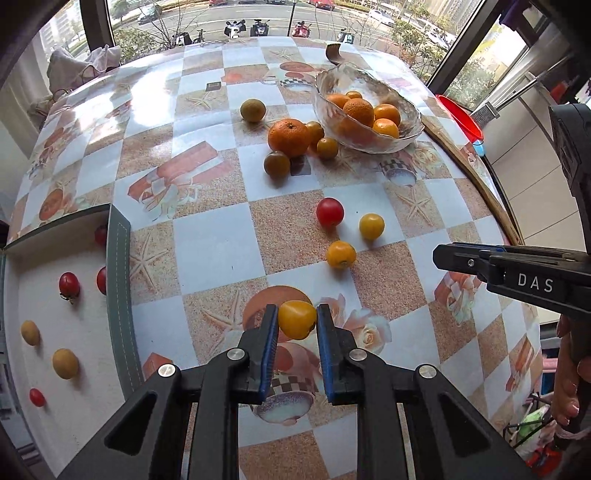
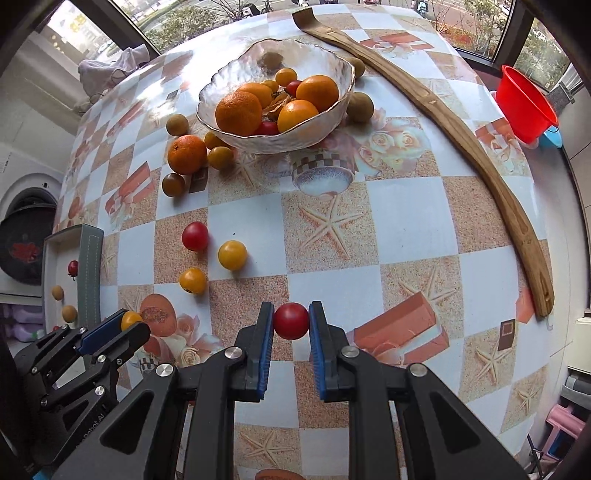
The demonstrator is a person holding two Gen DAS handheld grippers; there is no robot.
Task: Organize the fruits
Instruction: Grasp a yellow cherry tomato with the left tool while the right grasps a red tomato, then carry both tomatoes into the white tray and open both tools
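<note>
Spreading across the checkered table [image 2: 406,206], loose fruit lies between a glass bowl [image 2: 332,122] of oranges and a white tray [image 1: 55,240] at the left edge. The left gripper [image 1: 297,321] is clamped on a yellow tomato [image 1: 296,318]; the right gripper [image 2: 291,320] pinches a red tomato [image 2: 291,320]. Both look mid-carry. Next, I'd guess, each goes to the tray, released gently among the small tomatoes already there.

home | washing machine [image 2: 26,229] | patterned tablecloth [image 2: 406,221] | street-facing window [image 1: 258,18]
</note>
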